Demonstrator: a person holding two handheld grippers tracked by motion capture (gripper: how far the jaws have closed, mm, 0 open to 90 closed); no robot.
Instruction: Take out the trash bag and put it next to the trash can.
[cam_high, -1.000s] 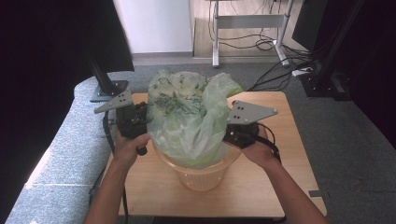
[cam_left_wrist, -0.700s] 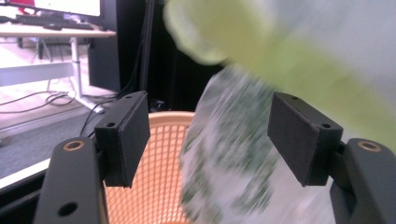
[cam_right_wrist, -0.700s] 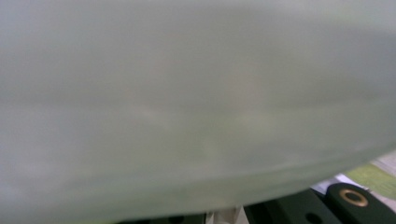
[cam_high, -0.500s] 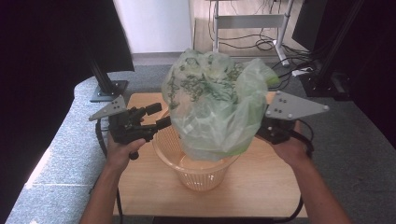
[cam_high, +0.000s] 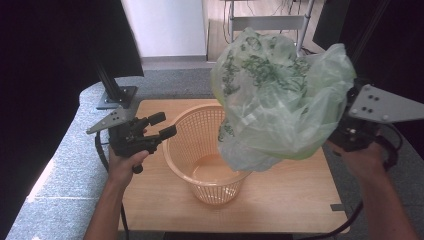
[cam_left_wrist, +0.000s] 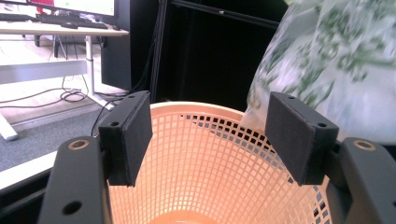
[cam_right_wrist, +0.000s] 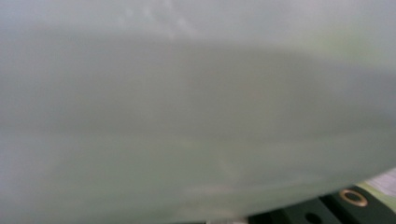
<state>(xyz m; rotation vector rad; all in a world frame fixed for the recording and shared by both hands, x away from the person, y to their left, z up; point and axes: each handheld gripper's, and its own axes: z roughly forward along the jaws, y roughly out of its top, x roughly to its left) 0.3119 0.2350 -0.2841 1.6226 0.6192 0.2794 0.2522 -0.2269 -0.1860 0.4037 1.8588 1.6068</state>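
Black jaws of the left gripper (cam_high: 161, 126) are standing apart with nothing between them, pointing level at the left wall of the orange basket (cam_high: 186, 131), just beside its rim but not touching it. In the left gripper view the two pads (cam_left_wrist: 133, 130) are framing the basket's open mouth and its mesh. The basket is sitting upright near the middle of the desk (cam_high: 280, 200), a little toward the far edge.

Above and to the right of the basket, a pale green, see-through plastic bag (cam_high: 280, 100) is hanging in the air, crumpled and puffed out, with dark green print scattered over its upper part. Its lowest fold is overlapping the basket's right rim in the high view; whether it is touching there I cannot tell. The bag's right side is running into the right gripper (cam_high: 352, 132), whose jaws are hidden behind the film; they are closed tight on the bag. In the right gripper view, blurred greenish plastic is pressing close to the lens.

The desk is light wood. Grey carpet is lying around it, and a white wall and metal desk legs are standing beyond.
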